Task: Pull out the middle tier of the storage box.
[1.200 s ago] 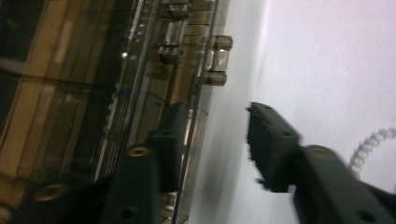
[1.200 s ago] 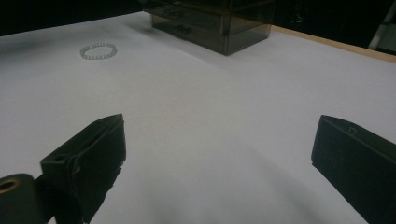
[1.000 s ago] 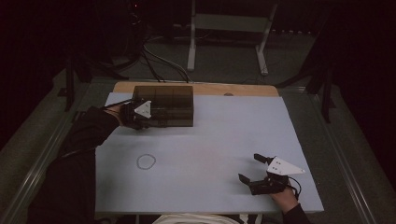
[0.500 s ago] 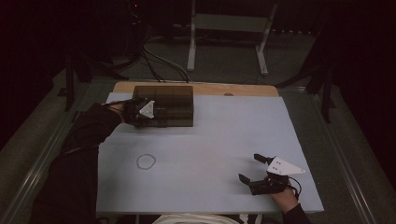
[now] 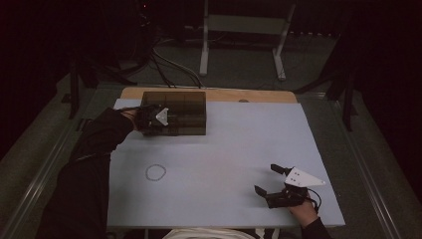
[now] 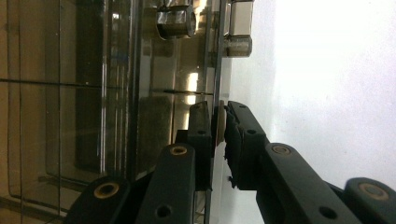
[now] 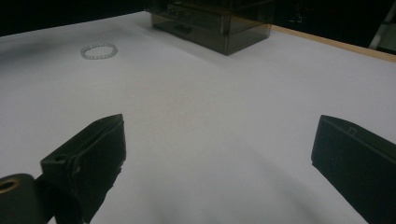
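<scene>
— Both grippers are at the white table [image 5: 229, 149]: how do they stand?

— Left gripper [image 5: 155, 118] reaches the smoky clear drawer box [image 5: 181, 107] at the far left corner, jaws clenched on a thin tab [image 6: 220, 125] at the edge of the box's front. Right gripper [image 5: 269, 181] rests at the near right, jaws spread wide, nothing between them.

— And the small ring?

— A beaded bracelet [image 5: 156, 172] lies flat on the table, near the left front, well apart from both grippers and from the box.
</scene>
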`<control>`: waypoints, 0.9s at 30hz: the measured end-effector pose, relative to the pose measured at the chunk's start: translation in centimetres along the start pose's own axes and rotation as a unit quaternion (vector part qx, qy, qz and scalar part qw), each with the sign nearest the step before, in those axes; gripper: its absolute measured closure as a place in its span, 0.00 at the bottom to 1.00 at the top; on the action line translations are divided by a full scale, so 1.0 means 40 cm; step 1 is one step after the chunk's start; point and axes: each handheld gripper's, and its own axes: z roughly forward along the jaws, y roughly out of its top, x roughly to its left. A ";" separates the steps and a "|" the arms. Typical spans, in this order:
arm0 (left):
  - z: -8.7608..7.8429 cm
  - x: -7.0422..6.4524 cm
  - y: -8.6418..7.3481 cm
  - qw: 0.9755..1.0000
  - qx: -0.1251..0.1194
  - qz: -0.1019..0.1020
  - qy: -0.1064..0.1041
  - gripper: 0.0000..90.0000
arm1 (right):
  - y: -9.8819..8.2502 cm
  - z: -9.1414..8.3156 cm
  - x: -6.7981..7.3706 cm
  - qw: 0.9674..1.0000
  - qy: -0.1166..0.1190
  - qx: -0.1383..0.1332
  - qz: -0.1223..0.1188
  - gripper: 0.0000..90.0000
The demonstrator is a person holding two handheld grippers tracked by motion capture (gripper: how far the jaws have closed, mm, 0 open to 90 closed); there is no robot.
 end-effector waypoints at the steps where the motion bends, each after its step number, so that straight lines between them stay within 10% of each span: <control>1: -0.001 0.003 0.001 1.000 0.000 -0.002 -0.004 0.92 | 0.000 0.000 0.000 1.000 0.000 0.000 0.000 0.03; 27: -0.009 -0.010 0.013 0.999 0.014 -0.010 -0.043 0.97 | 0.000 -0.001 0.000 1.000 0.000 0.000 0.000 0.03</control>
